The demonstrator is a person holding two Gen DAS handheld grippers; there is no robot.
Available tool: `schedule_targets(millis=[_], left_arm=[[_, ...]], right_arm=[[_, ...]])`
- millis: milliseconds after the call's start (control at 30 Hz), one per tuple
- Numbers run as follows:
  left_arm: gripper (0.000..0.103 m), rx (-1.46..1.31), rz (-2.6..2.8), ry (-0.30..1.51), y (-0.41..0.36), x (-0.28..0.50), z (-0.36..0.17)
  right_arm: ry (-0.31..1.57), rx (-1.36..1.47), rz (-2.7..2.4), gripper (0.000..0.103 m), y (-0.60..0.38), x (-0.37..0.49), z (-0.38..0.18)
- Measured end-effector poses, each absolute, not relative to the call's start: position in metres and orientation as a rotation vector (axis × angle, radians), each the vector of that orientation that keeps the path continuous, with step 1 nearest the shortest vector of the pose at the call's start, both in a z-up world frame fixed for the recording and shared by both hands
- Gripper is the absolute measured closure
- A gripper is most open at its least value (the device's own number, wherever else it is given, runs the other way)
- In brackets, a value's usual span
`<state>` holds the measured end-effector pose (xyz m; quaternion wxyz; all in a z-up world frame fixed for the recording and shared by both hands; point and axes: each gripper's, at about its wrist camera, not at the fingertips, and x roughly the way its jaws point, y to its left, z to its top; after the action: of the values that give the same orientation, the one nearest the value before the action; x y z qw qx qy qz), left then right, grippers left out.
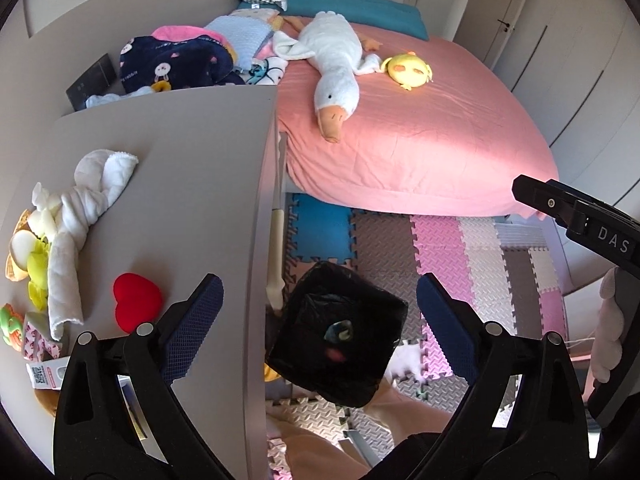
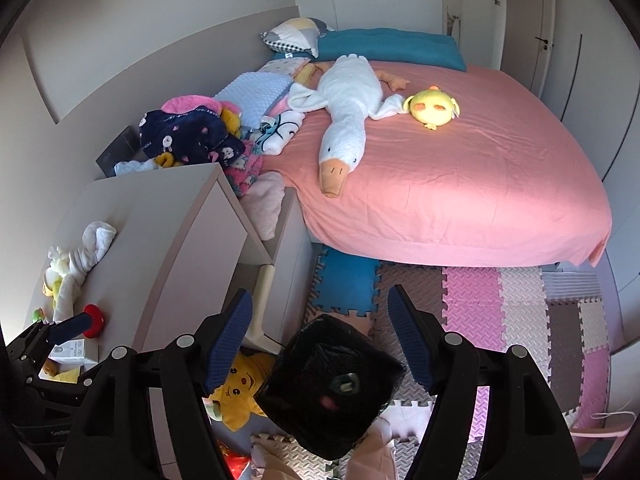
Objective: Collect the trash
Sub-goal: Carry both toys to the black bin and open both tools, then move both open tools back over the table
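Note:
A bin lined with a black bag [image 1: 340, 336] stands on the foam floor mats beside the desk. On its bottom lie a grey-green scrap [image 1: 339, 330] and a pink scrap [image 1: 336, 354]. My left gripper [image 1: 320, 280] hangs over the bin, open, with nothing between its blue pads. My right gripper [image 2: 320, 294] hangs over the same bin [image 2: 332, 388], also open and holding nothing. One black finger [image 1: 560, 206] of the right gripper shows at the right edge of the left wrist view. A blue finger [image 2: 70, 328] of the left gripper shows at the left edge of the right wrist view.
The grey desk [image 1: 180, 184] at left carries a red heart [image 1: 136, 306], a white cloth [image 1: 88, 204], yellow toys and small boxes. A yellow plush [image 2: 240, 392] lies under it. Behind is the pink bed [image 1: 420, 144] with a goose plush [image 1: 332, 68]. A person's legs [image 1: 320, 444] stand by the bin.

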<state>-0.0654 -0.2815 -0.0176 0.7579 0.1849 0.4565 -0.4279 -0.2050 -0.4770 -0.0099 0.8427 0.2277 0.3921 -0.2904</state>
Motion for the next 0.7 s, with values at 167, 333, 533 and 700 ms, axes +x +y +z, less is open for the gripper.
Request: schedule_targets(millis=[167, 333, 533, 700], left_arm=[[0.009, 0.385, -0.899, 1.000, -0.272, -0.060, -0.018], [0.009, 0.359, -0.850, 1.006, -0.259, -0.056, -0.018], [0.009, 0.324, -0.774, 1.017, -0.238, -0.051, -0.021], [0.009, 0.287, -0.701, 1.026, -0.218, -0.047, -0.022]], right_arm=[[0.831, 0.468, -0.582, 0.032, -0.471, -0.197, -0.008], [0.845, 0.447, -0.531, 0.032, -0.463, -0.184, -0.009], [0.865, 0.416, -0.461, 0.032, -0.450, -0.165, -0.010], [0.878, 0.394, -0.403, 0.032, -0.441, -0.152, -0.012]])
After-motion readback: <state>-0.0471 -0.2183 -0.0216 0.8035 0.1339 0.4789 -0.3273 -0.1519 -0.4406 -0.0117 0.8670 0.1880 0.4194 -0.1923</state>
